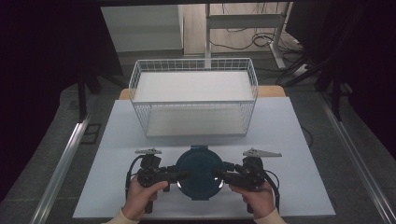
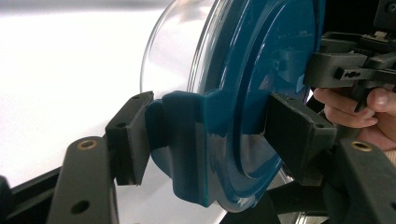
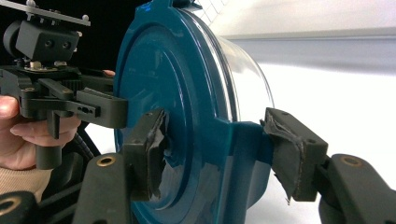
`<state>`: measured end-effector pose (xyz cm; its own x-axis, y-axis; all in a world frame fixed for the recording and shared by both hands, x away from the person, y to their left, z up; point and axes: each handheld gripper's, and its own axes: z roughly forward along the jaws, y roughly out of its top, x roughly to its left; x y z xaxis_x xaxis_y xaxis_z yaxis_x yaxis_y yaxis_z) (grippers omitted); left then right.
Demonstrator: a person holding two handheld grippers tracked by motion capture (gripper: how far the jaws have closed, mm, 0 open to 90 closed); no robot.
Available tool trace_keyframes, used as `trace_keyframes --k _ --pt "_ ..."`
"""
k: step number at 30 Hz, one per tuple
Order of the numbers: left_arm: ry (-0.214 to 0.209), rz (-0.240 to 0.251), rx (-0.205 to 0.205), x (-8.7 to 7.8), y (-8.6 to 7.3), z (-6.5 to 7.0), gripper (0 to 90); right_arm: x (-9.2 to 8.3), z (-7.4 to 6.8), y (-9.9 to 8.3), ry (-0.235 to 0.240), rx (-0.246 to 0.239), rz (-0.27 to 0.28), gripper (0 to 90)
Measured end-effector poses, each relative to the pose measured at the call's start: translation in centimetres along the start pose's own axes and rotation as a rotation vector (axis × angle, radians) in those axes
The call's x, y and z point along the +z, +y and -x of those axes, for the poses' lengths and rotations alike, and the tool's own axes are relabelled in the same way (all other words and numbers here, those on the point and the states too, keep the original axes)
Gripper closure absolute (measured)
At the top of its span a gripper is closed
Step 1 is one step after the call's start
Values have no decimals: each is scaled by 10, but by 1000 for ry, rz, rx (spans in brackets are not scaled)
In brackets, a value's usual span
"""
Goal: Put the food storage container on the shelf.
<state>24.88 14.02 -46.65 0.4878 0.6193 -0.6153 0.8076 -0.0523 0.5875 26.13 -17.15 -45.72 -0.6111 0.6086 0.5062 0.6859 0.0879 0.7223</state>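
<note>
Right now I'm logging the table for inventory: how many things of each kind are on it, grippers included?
Round glass container with blue lid: 1
White wire basket: 1
Handheld grippers: 2, the left gripper and the right gripper, each clamped on a lid tab
Total: 4

Both forearms reach in from the near edge, each hand wrapped around a handle. The left tool (image 1: 183,175) and right tool (image 1: 219,175) point inward toward each other, each with its jaws clamped on a side latch of the round blue lid (image 1: 199,171).
</note>
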Motion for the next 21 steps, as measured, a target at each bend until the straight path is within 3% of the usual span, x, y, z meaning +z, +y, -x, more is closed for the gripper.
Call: trace_keyframes --k 12,21 --pt "7 13 39 -8 18 5 345 -3 -4 16 -1 -36 20 406" --pt "11 34 56 -15 38 11 345 -6 -8 39 -2 -64 36 406"
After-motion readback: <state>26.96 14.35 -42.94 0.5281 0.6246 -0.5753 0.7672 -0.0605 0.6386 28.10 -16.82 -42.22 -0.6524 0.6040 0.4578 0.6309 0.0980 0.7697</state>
